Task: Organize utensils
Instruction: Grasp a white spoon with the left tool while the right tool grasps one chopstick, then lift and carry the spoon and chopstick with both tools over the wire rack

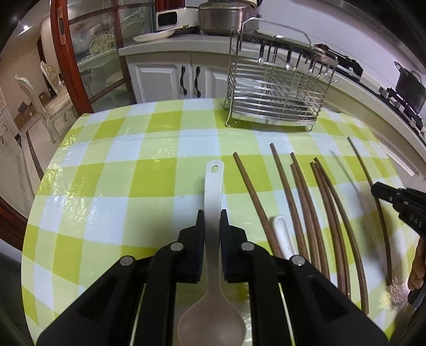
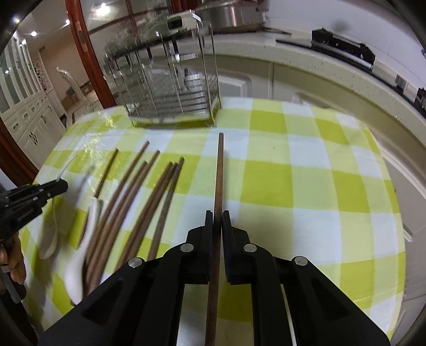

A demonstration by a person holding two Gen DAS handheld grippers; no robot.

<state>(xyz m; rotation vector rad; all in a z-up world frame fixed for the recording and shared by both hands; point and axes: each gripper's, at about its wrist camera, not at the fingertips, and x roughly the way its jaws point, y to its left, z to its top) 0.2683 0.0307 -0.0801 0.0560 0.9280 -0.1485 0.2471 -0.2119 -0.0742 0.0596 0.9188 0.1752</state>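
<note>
My left gripper (image 1: pixel 212 215) is shut on the handle of a long white spoon (image 1: pixel 213 181), whose bowl shows beneath the jaws. My right gripper (image 2: pixel 217 215) is shut on a single brown chopstick (image 2: pixel 219 173) that points away toward the rack. The left wrist view shows the right gripper (image 1: pixel 375 187) at the right edge with that chopstick (image 1: pixel 383 231) hanging off the cloth. Several more brown chopsticks (image 1: pixel 306 207) lie side by side on the checked tablecloth (image 1: pixel 119 173). A small white spoon (image 1: pixel 283 234) lies among them. A wire utensil rack (image 1: pixel 277 101) stands at the table's far side.
Beyond the table runs a counter with white cabinets (image 1: pixel 165 77), a metal pot (image 1: pixel 223 16) and a stove with a dark pot (image 1: pixel 410 85). A wood-framed glass door (image 1: pixel 87 53) is at the left. A person's hand (image 2: pixel 13 258) holds the left gripper (image 2: pixel 62 186).
</note>
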